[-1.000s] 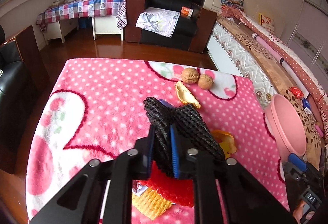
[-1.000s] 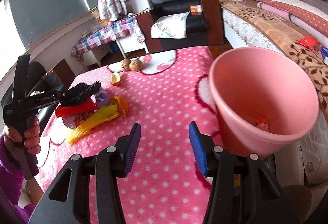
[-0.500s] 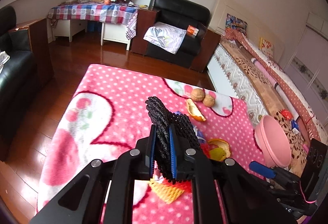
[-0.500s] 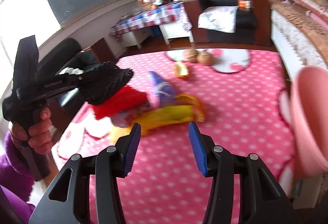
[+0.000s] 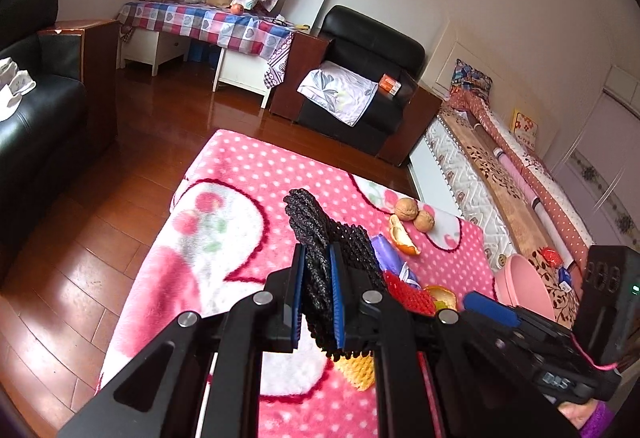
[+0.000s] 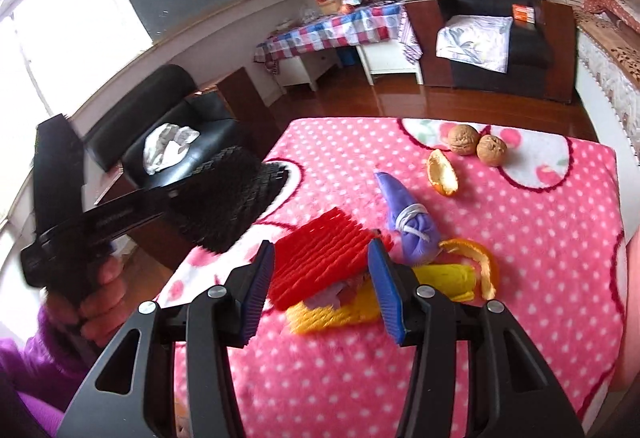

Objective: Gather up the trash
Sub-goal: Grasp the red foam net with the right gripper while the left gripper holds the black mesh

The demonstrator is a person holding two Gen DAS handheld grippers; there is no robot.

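— So where does the trash stand right now?

— Left gripper [image 5: 316, 298] is clenched on the black foam net [image 5: 320, 238], held up above the pink blanket [image 6: 540, 238]. Right gripper [image 6: 322, 282] is spread wide, its jaws on either side of the red foam net [image 6: 320, 262], which lies on the heap near the blanket's middle.

— What else is in that heap?

— A yellow foam net [image 6: 340, 312] under the red one, a purple wrapper [image 6: 408, 222] touching it, and curled orange peel [image 6: 480, 266] just beside. Another bit of peel [image 6: 442, 173] and two walnuts [image 6: 476, 143] sit near the far edge. The pink bucket [image 5: 524, 286] shows in the left wrist view off the blanket's right edge.

— What could go wrong?

— I'd judge the red net squashy; a pinch near its edge might let it slip out, or the jaws could bite the yellow net or the fleece along with it and drag the heap. Also, the black net hangs loosely below the left jaws, so a quick swing toward the bucket could shake it free or snag the right gripper, which is close by.
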